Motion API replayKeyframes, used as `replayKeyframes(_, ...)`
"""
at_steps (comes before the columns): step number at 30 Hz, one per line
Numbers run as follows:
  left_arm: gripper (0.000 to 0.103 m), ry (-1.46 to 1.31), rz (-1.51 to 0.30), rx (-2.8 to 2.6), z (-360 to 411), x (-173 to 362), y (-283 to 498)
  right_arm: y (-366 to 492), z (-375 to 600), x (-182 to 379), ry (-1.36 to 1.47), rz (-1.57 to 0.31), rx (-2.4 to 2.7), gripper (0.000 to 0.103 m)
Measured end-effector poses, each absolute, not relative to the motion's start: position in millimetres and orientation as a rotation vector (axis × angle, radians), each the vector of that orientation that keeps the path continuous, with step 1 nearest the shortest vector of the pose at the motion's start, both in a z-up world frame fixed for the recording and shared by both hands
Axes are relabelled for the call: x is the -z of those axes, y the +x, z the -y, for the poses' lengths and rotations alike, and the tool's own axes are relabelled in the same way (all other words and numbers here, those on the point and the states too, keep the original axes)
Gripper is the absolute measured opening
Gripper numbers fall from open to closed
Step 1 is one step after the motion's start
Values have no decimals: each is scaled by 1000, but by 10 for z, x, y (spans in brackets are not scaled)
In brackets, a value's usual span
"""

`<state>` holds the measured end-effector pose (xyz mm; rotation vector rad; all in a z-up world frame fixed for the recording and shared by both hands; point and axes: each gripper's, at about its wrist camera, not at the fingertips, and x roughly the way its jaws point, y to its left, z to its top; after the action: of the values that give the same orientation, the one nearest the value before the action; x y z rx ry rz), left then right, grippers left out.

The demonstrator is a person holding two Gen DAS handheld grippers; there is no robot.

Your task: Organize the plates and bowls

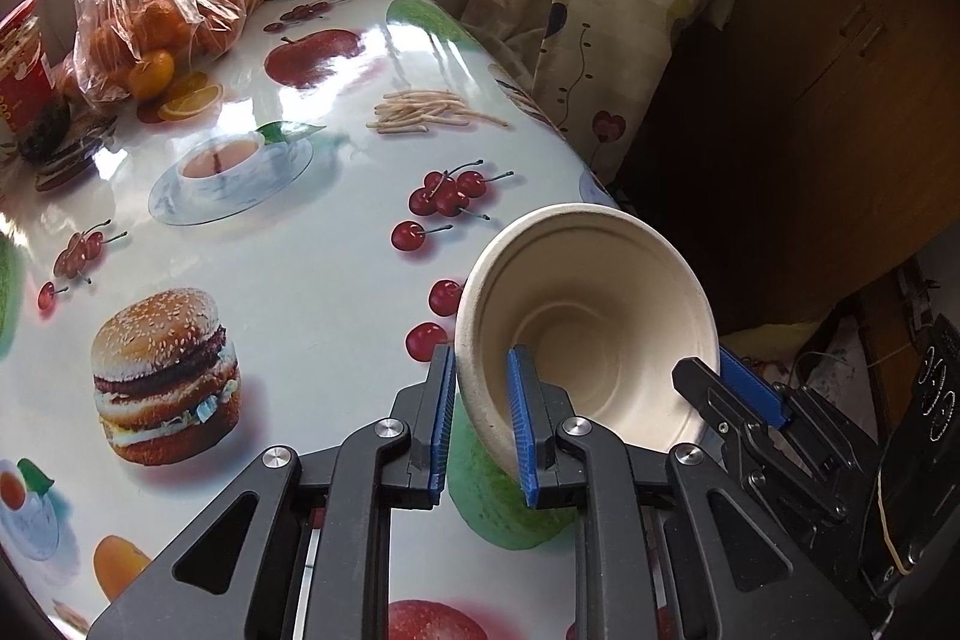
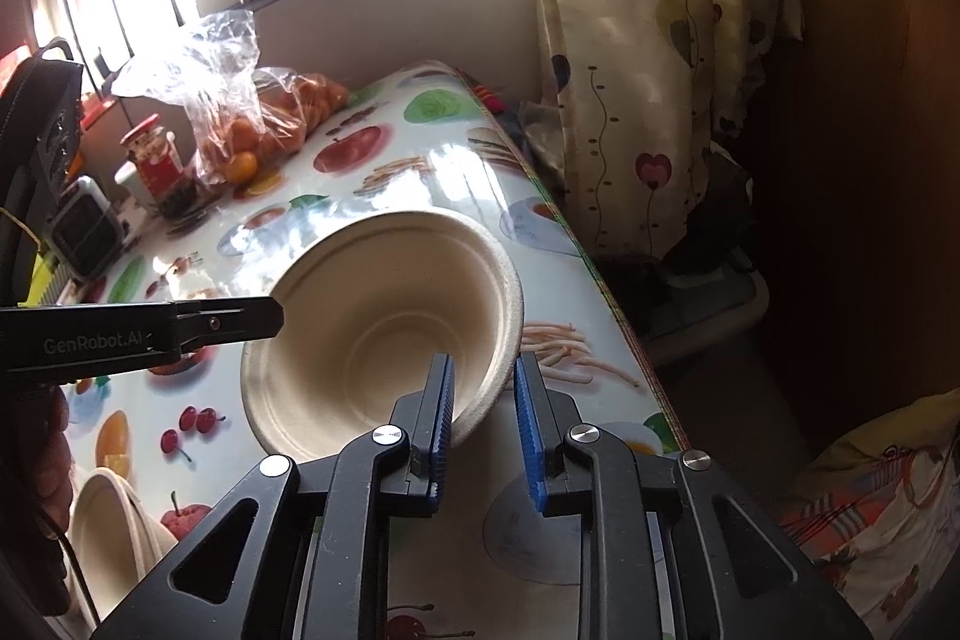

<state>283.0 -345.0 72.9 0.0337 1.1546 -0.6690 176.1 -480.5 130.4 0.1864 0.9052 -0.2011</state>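
A beige paper bowl [image 1: 594,316] is held tilted above the table's right edge, between both grippers. My left gripper [image 1: 483,421] has its blue pads on either side of the bowl's left rim, one outside and one inside. My right gripper [image 2: 483,427] straddles the bowl's [image 2: 384,322] right rim, with a small gap at the outer pad. The right gripper's fingers [image 1: 750,394] show at the bowl's far side in the left wrist view. The left gripper's finger [image 2: 228,319] shows at the bowl's left in the right wrist view. More paper bowls or plates [image 2: 114,538] lie at the lower left of the table.
The table [image 1: 336,232] has a glossy fruit-print cloth. A bag of oranges [image 1: 156,16] and a red-lidded jar [image 1: 21,64] stand at the far left. A small grey device [image 2: 87,226] sits beside them. Curtains [image 2: 630,58] and a dark cabinet [image 1: 810,70] lie to the right.
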Motion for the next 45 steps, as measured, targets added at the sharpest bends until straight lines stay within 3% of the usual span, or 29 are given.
replayKeyframes(45,19,-15,-1002,643,2578,-1388,2117,1112,4038,-1947,147,-778,96,20)
